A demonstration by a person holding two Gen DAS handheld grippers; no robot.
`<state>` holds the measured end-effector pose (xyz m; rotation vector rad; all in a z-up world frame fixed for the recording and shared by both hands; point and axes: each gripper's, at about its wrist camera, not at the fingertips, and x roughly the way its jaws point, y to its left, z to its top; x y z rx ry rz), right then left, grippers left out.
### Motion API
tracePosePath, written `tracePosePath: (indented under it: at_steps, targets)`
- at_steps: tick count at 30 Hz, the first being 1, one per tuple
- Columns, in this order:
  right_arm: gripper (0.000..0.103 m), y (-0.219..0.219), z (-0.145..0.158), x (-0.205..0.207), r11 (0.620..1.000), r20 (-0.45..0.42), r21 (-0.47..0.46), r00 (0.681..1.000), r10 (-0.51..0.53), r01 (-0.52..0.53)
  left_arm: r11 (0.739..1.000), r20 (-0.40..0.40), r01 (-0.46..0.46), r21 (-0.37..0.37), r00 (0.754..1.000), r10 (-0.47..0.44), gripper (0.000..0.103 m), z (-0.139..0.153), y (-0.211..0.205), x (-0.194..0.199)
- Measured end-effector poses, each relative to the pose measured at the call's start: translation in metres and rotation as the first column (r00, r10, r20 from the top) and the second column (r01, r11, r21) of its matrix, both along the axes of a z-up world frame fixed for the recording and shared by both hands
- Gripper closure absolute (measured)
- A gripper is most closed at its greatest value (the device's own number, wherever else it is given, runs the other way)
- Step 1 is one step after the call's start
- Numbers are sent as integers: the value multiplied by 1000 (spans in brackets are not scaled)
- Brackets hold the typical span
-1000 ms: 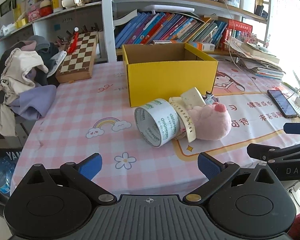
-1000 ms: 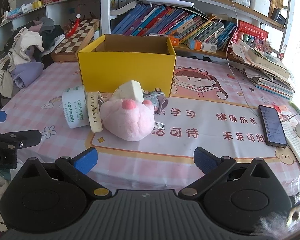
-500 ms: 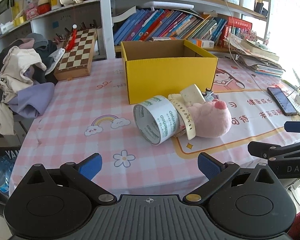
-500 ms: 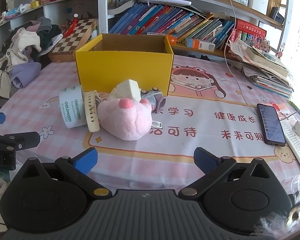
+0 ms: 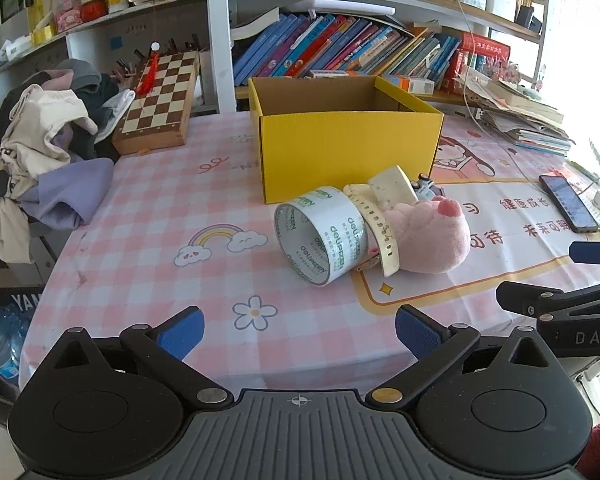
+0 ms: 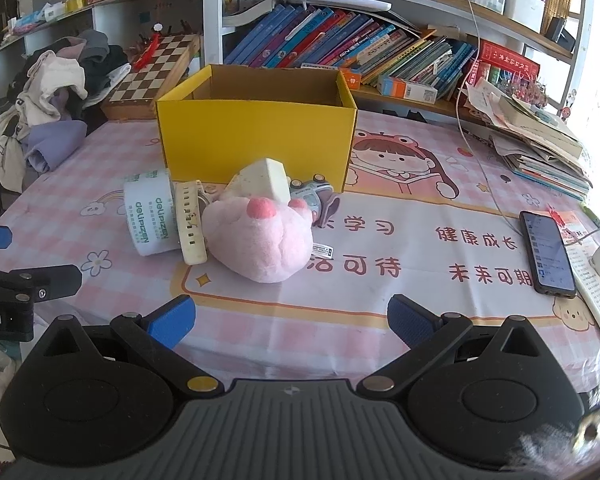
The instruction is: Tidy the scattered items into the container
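Bookshelves [image 6: 340,40] back a pink checked tablecloth [image 5: 148,216]. I hold my left gripper [image 5: 298,330] and right gripper [image 6: 290,318] low at the near edge, jaws wide, empty. Tape roll [image 5: 320,234], plush toy [image 6: 260,240] and toy car [image 6: 312,196] huddle just before the yellow box [image 6: 256,140].

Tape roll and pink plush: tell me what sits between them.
A cream perforated strap stands on edge between the tape roll and the pink plush, pressed against both. The right wrist view shows it best; the left wrist view confirms it.
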<state>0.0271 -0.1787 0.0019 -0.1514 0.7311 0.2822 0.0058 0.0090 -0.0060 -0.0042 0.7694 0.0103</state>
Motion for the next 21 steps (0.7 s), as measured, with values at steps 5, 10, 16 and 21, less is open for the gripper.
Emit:
tracePosePath:
  at_steps: [5,10,16,21]
  targets:
    - [0,1,2,0,1000,1,-3,1000,1,-1,1000,-5,3,0,1000,-3,0,0,0,0]
    - [0,1,2,-1,1000,0,-2,1000,-3,3,1000,-12,1,-2,1000,-1,0,-1,2,1]
    - [0,0,2,-1,1000,-3,-2,1000,-3,3,1000,-20,7,-4,1000,-7,0,-2,1,1]
    - [0,1,2,-2,1000,-2,-5,1000,2,-2,1000,-22,17,1,1000,-17,0,-1,0,0]
